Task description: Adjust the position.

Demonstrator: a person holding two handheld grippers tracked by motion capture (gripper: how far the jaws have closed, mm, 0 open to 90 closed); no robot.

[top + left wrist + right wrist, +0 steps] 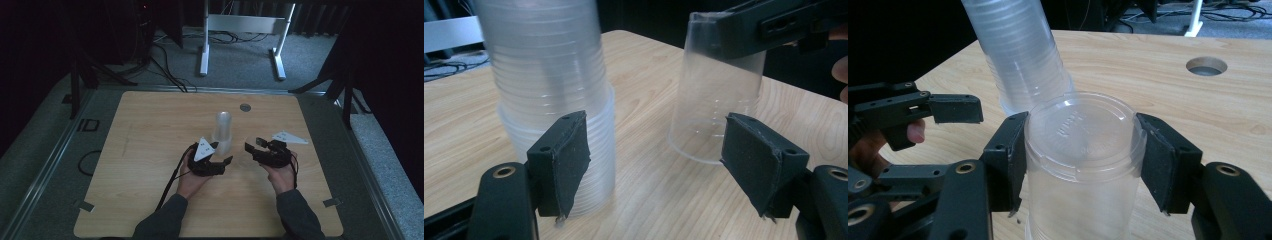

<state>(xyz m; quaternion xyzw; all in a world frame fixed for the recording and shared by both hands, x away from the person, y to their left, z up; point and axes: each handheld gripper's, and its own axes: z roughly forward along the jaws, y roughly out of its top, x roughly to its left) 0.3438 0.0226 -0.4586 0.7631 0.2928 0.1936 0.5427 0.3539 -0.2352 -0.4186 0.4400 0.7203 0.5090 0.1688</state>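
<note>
The right gripper (1080, 165) clamps its fingers (1008, 160) on an upside-down clear cup (1083, 150) at centre frame, base up, long axis vertical. The left gripper (654, 165), fingers apart and holding nothing, sits beside the upright cup stack (222, 131). The wooden surface (150, 130) stands on grey carpet in a dark room.

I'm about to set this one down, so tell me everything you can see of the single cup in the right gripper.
The single cup is clear, thin plastic, tapered, upside down: flat embossed base up, wide rim toward the table. The right gripper clamps its upper wall, one pad on each side. It is upright, apart from the stack of cups, and looks empty. Whether its rim touches the wood I cannot tell.
</note>
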